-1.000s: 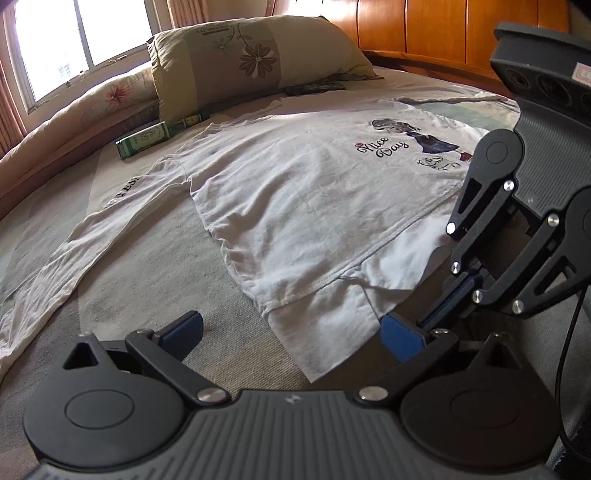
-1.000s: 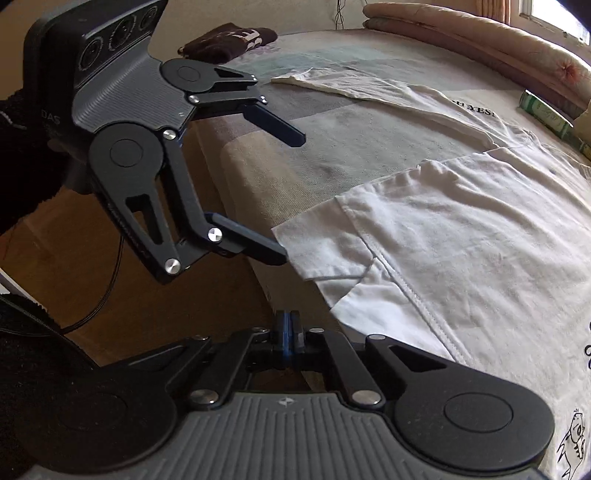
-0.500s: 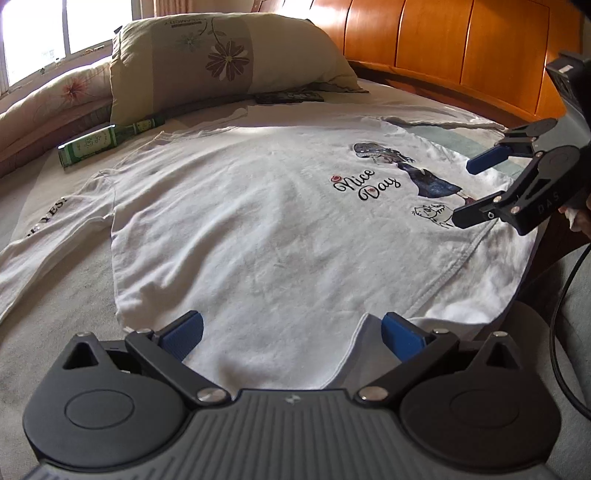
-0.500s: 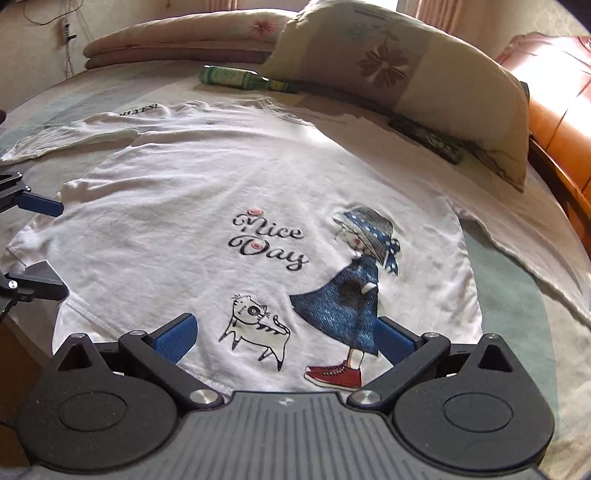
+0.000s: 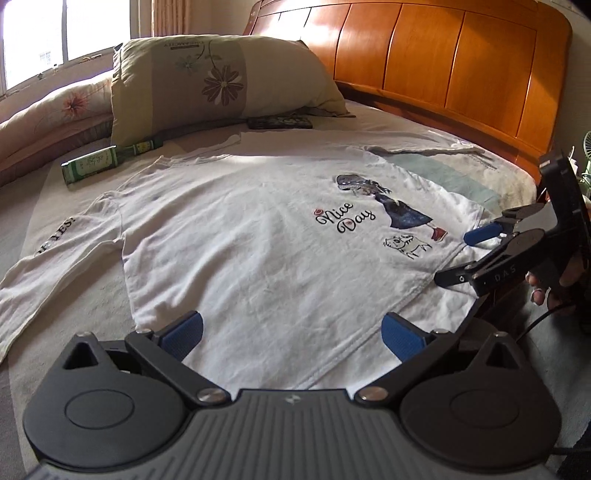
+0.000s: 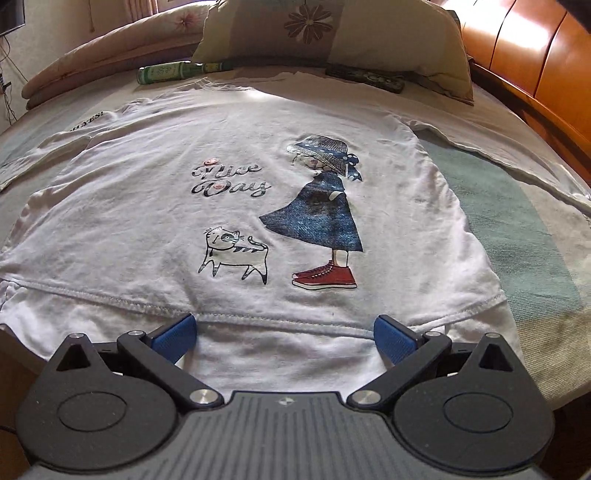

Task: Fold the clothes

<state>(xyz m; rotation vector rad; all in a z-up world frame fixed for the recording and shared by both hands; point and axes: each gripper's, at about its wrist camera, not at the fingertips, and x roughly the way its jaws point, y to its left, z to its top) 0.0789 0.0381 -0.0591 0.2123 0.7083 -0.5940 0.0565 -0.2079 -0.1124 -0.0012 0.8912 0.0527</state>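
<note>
Right gripper (image 6: 284, 334), pinched a second ago, now spreads its fingers over the white long-sleeved shirt's (image 6: 147, 221) hem at the bed's (image 6: 524, 258) edge, like the left gripper (image 5: 291, 332).

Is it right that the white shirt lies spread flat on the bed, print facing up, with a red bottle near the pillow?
Not quite: the bottle is green, not red, as the right wrist view shows. The white shirt does lie flat on the bed, print up, near the pillow.

L gripper (image 5: 291, 334) & R gripper (image 6: 284, 334) both wide open, angled down.
</note>
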